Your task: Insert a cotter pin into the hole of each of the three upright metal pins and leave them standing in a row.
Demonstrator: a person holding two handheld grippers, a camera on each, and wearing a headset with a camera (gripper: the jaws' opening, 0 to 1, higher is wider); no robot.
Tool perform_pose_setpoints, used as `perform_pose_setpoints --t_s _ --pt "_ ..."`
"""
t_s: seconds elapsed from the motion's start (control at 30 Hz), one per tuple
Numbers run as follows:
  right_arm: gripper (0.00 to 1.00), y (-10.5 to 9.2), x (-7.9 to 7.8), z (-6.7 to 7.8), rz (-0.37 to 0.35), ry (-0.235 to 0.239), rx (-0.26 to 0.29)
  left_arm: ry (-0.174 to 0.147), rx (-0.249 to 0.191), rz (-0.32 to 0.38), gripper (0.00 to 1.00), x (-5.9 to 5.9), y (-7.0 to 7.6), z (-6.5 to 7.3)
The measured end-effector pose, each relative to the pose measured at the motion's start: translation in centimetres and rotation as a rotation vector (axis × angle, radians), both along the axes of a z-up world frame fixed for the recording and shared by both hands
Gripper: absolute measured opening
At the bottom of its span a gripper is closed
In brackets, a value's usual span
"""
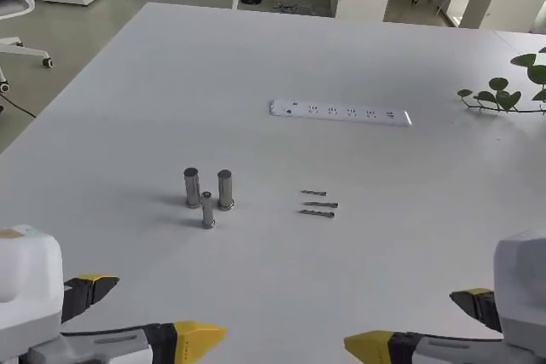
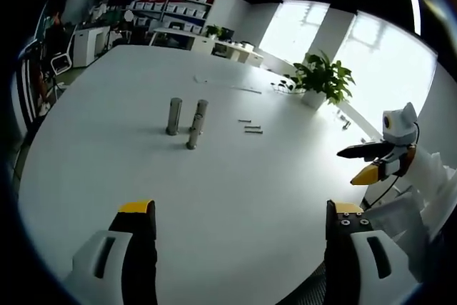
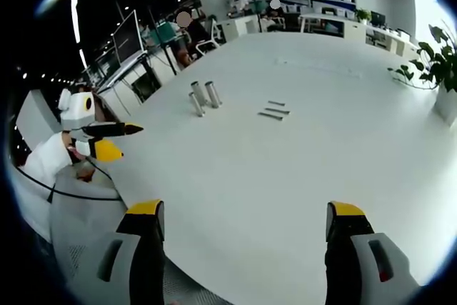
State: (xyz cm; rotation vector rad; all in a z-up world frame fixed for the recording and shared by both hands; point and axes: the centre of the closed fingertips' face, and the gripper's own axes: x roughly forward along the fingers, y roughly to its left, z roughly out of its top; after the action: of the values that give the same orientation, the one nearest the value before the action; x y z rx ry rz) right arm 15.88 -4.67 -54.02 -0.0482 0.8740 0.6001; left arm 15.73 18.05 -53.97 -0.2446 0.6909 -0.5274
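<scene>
Pre-grasp, prob. — left claw [image 2: 240, 212] and right claw [image 3: 243, 212] both gape empty at frame bottom. Three metal pins [image 1: 207, 193] stand centre-left on the surface [image 1: 341, 57], cotter pins [image 1: 318, 204] lie just right. Next: fine pinch on one cotter pin.

Head view high over table [image 1: 384, 245], both gripper views low from near edge, all sharing the metal pins [image 1: 207, 206]

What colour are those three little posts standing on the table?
Silvery grey, like bare metal. The pins show best in the head view.
</scene>
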Motion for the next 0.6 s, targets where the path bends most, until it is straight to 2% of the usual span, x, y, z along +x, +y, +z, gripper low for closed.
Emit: perform_pose_setpoints --t_s 0.03,0.1,0.17,0.23,0.37,0.53,0.6 --pt "0.92 0.0 -0.1 0.0 0.001 -0.001 0.000 -0.003 -0.002 0.002 0.97 0.2 0.0 0.0" --pt "0.92 0.0 -0.1 0.0 0.001 -0.002 0.001 -0.050 -0.019 -0.017 0.93 0.8 -0.4 0.7" --pt "0.92 0.0 -0.1 0.0 0.000 -0.001 0.000 -0.085 -0.031 -0.010 0.93 1.6 -0.5 1.2" --pt "0.92 -0.1 -0.1 -0.1 -0.002 0.000 -0.001 -0.116 -0.026 -0.015 0.91 2.5 -0.5 1.6" --pt "0.92 -0.2 -0.2 0.0 -0.005 0.000 -0.001 -0.145 -0.007 -0.026 0.85 3.9 -0.5 1.8" --pt "0.92 -0.6 -0.2 -0.1 -0.020 0.002 -0.002 -0.194 0.046 -0.067 0.78 5.7 -0.7 1.8" --pt "0.92 -0.8 -0.3 -0.1 -0.026 0.003 -0.003 -0.206 0.050 -0.070 0.75 6.4 -0.8 1.7"
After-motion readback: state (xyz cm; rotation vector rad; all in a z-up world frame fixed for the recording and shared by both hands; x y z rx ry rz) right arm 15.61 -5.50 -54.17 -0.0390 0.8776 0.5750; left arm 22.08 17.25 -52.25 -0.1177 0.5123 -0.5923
